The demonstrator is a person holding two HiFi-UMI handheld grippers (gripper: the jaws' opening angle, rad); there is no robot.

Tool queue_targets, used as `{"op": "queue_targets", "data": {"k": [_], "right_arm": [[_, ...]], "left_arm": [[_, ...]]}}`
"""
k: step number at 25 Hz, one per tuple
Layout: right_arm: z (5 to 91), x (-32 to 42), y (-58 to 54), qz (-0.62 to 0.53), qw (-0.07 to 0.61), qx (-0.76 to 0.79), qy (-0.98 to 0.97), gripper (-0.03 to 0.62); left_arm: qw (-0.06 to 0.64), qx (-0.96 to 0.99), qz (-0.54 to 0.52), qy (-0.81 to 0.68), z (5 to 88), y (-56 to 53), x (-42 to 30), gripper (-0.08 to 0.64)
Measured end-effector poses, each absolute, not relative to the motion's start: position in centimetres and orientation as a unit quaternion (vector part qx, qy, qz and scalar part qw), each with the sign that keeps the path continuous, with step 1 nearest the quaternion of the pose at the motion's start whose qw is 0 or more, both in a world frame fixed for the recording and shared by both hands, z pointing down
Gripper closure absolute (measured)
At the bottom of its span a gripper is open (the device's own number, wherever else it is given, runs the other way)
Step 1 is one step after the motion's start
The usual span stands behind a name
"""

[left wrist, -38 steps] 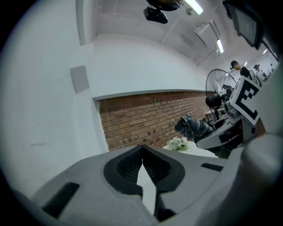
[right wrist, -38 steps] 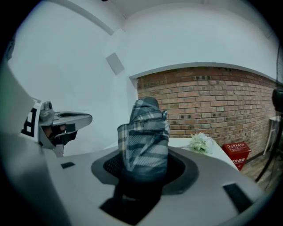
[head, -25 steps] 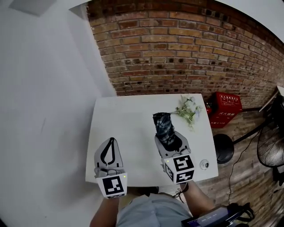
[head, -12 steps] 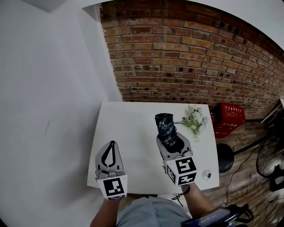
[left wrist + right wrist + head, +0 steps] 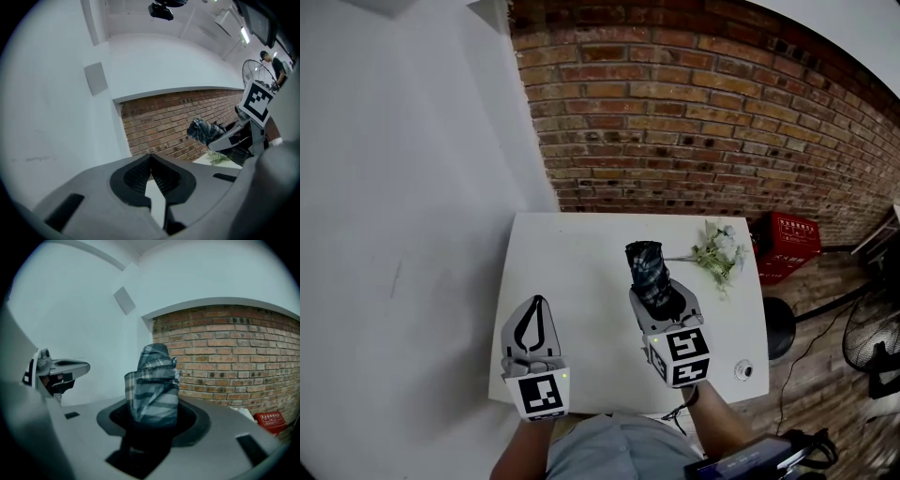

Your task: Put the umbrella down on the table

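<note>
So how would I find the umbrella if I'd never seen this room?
Find the white table against the brick wall. Over its right side, the right gripper is closed on the umbrella, a folded bundle sticking out past the jaws. It is dark and checked, unlike the pale flowers lying on the table to its right.
</note>
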State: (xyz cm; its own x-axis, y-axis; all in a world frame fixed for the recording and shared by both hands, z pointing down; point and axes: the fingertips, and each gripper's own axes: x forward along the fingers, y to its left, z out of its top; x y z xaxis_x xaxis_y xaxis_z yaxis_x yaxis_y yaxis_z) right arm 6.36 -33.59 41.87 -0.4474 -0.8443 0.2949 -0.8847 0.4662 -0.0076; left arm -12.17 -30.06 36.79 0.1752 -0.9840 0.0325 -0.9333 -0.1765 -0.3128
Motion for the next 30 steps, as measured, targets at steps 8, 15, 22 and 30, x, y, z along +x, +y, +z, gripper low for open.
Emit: {"op": "queue_targets", "data": {"k": [8,15,22,30], "right_arm": [[45.6,5.7,-34.7,0.104,0.159,0.509,-0.840,0.382],[48.2,5.3,-35.5,0.123,0.177,0.509,-0.834,0.382],[50.2,5.2,-35.8,0.139,0.192,0.509,-0.828,0.380],[52.8,5.4,-36.2,0.158,0.209,0.512,-0.818,0.380]], "left_arm": [[0.100,-0.764,-0.125,0.626,38.4,-31.5,-13.0,0.554],[0.082,-0.767,-0.125,0.625,39.2,-32.6,-13.4,0.554],[0.085,-0.771,-0.132,0.617,39.9,-33.3,-13.4,0.554],[0.049,-0.775,-0.133,0.616,40.9,-33.7,-13.2,0.554]]}}
